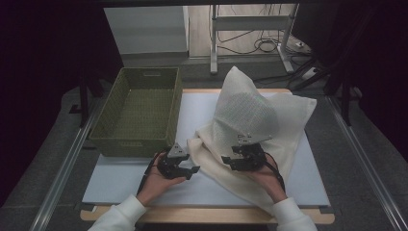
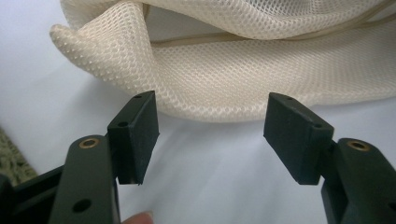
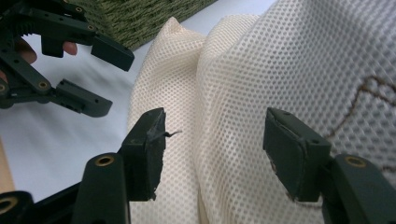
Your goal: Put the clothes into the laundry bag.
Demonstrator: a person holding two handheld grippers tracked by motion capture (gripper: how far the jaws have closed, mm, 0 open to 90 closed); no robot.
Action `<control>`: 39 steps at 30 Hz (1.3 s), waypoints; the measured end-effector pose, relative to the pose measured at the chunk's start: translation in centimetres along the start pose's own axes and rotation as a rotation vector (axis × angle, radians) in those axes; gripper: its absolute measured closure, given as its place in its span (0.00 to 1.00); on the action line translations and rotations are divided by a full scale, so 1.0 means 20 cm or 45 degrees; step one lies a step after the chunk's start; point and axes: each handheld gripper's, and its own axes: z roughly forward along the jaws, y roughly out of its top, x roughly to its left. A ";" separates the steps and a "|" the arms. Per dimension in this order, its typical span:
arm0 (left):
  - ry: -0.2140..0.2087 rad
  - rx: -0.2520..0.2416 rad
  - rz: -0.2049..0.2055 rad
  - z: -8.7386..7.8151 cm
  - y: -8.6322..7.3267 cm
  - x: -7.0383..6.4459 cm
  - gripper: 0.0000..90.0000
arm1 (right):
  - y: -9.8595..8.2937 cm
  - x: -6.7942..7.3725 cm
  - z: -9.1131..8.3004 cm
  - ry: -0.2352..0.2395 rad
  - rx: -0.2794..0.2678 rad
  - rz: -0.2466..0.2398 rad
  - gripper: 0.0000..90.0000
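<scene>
The cream mesh cloth (image 2: 243, 70) is seen just beyond the spread, empty fingers of the left gripper (image 2: 212, 135) and partly between the equally spread fingers of the right gripper (image 3: 215, 149), heaped on the white tabletop (image 1: 125, 175) beside a green basket (image 1: 139, 108).

Dim high view; gripper views bright, sharp.

Dim room, grey floor (image 1: 380, 144), metal stand (image 1: 213, 43) behind table

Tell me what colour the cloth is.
Cream, with a fine mesh weave; the cloth shows best in the left gripper view.
</scene>
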 end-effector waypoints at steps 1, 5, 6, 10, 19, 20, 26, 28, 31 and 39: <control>-0.001 -0.003 -0.001 -0.01 0.00 0.00 0.40 | 0.00 0.00 0.00 0.000 0.000 0.000 0.43; -0.030 -0.016 -0.018 -0.05 -0.02 0.00 0.39 | -0.05 0.00 -0.04 -0.004 -0.017 0.027 0.42; -0.033 -0.016 -0.019 -0.05 -0.03 0.00 0.39 | -0.05 -0.01 -0.04 -0.006 -0.021 0.028 0.42; -0.031 -0.003 -0.010 -0.05 -0.04 -0.01 0.39 | -0.07 -0.01 -0.04 -0.007 -0.004 0.017 0.41; 0.002 0.006 0.000 -0.09 -0.07 -0.02 0.39 | -0.10 -0.05 -0.10 -0.009 -0.023 -0.007 0.40; 0.009 0.006 -0.001 -0.09 -0.07 -0.02 0.39 | -0.11 -0.05 -0.12 -0.013 -0.026 -0.002 0.40; 0.031 0.002 -0.033 -0.15 -0.13 0.00 0.39 | -0.21 -0.10 -0.23 -0.053 -0.062 0.011 0.39; 0.051 -0.005 -0.059 -0.19 -0.16 0.02 0.39 | -0.25 -0.12 -0.26 -0.071 -0.070 0.024 0.39; 0.067 -0.016 -0.082 -0.23 -0.19 0.04 0.39 | -0.31 -0.16 -0.30 -0.104 -0.072 0.049 0.38; 0.086 -0.001 -0.133 -0.27 -0.26 0.09 0.39 | -0.39 -0.22 -0.32 -0.124 -0.060 0.104 0.37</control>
